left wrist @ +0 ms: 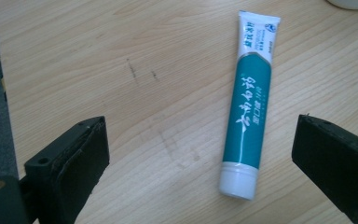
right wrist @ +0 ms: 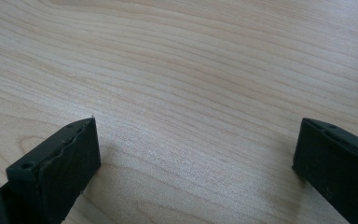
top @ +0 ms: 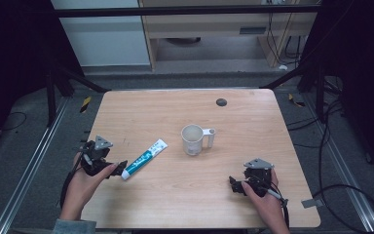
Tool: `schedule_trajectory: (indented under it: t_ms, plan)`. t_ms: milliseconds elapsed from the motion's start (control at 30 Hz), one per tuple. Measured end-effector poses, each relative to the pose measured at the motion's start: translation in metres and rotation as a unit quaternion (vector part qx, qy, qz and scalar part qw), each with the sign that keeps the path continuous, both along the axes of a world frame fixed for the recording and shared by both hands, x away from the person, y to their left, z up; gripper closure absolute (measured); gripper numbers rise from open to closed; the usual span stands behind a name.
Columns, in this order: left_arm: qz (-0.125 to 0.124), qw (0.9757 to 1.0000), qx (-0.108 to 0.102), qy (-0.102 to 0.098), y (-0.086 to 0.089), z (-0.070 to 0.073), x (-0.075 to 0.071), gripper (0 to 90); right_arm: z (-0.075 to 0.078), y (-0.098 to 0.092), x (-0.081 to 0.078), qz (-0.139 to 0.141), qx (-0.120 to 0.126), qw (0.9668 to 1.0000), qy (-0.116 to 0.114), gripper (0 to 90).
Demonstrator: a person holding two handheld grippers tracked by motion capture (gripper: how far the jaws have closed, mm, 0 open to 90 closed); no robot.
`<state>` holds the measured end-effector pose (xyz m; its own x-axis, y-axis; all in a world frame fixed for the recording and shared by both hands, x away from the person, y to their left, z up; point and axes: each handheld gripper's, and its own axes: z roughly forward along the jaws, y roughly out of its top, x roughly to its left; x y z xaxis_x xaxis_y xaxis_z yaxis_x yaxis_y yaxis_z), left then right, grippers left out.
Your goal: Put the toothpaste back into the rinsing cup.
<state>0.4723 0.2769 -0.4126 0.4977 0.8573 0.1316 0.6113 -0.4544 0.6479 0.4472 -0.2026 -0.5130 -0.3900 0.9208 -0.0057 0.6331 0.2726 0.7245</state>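
Observation:
A teal and white toothpaste tube lies flat on the wooden table, its white cap toward the person. A white mug stands upright mid-table, handle to the right. My left gripper is open just short of the tube's cap. In the left gripper view the tube lies between the wide-spread jaws, nearer the right one, and my left gripper holds nothing. At the front right my right gripper is open low over bare wood. In the right gripper view my right gripper has nothing between its jaws.
A small dark round spot marks the table's far side. A grey tag sticks out at the front right corner. Cables trail on the floor to the right. Metal frame rails run along the left.

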Motion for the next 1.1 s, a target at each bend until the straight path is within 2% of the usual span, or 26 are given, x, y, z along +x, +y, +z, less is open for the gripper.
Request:
schedule_trajectory:
  t_ms: [100,233,300,333,367,433,467,567,667,833,967,1000,1100]
  plan:
    - [-0.011,0.9999,0.007,0.007,-0.009,-0.003,0.000,3.6,0.000,0.000,0.000,0.000,0.000,1.0000,0.000,0.7]
    - [-0.022,0.9996,0.006,0.013,-0.018,-0.008,0.001,4.7,0.000,0.000,0.000,0.000,0.000,1.0000,0.000,0.7]
    - [-0.029,0.9995,-0.012,-0.005,-0.025,-0.009,0.000,9.9,0.000,0.000,0.000,0.000,0.000,1.0000,0.000,0.6]
    - [-0.029,0.9995,-0.012,-0.005,-0.025,-0.009,0.000,10.5,0.000,0.000,0.000,0.000,0.000,1.0000,0.000,0.6]
    - [-0.033,0.9992,-0.022,-0.010,-0.030,-0.008,0.001,9.9,0.000,0.000,0.000,0.000,0.000,1.0000,0.000,0.6]
    - [-0.035,0.9991,-0.022,-0.009,-0.033,-0.008,0.002,9.6,0.000,0.000,0.000,0.000,0.000,1.0000,0.000,0.6]
    - [-0.042,0.9990,-0.018,0.000,-0.039,-0.011,0.006,6.4,0.000,0.000,0.000,0.002,0.000,1.0000,0.000,0.5]
    - [-0.046,0.9988,-0.018,0.004,-0.045,-0.013,0.010,5.8,0.000,-0.001,0.000,0.003,0.000,1.0000,0.000,0.5]
    - [-0.054,0.9984,-0.015,0.012,-0.054,-0.016,0.016,5.4,0.000,-0.001,0.000,0.003,0.000,1.0000,0.000,0.5]
    - [-0.063,0.9979,0.008,0.016,-0.069,-0.016,0.036,5.0,0.000,-0.001,0.000,0.003,0.000,1.0000,0.000,0.5]
    - [-0.067,0.9973,0.011,0.029,-0.073,-0.018,0.047,5.7,0.000,-0.001,0.000,0.004,0.000,1.0000,0.000,0.6]
    - [-0.070,0.9969,0.018,0.032,-0.075,-0.019,0.052,6.4,0.000,-0.001,0.000,0.004,0.000,1.0000,0.000,0.6]
    - [-0.071,0.9967,0.015,0.038,-0.077,-0.021,0.059,9.3,0.000,-0.001,0.000,0.004,0.000,1.0000,0.000,0.6]
